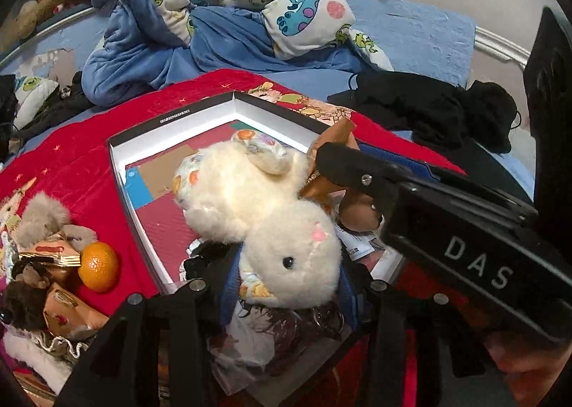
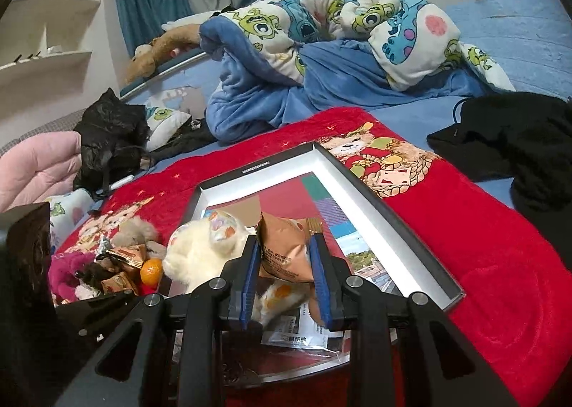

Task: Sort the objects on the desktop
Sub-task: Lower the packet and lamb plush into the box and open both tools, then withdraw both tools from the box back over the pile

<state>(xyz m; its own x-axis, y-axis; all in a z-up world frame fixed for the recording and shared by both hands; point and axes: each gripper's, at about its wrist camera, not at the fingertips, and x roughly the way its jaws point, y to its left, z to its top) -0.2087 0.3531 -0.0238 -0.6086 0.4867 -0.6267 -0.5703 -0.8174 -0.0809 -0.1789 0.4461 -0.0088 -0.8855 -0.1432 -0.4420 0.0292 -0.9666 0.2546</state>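
My left gripper (image 1: 287,285) is shut on a white plush rabbit (image 1: 271,206) and holds it over the shallow black-rimmed box (image 1: 171,121) on the red blanket. My right gripper (image 2: 284,253) is shut on a copper snack packet (image 2: 286,249), above the same box (image 2: 361,189). In the left wrist view the right gripper (image 1: 332,163) comes in from the right with the packet (image 1: 332,142). The rabbit (image 2: 200,249) sits just left of my right fingers. Paper packets (image 2: 304,332) lie in the box below.
A pile at the left holds an orange (image 1: 98,262), snack packets (image 1: 53,253) and small plush toys (image 1: 21,299). A rumpled monster-print duvet (image 1: 221,3) and black clothing (image 1: 439,110) lie on the blue bed behind. A black bag (image 2: 111,135) lies far left.
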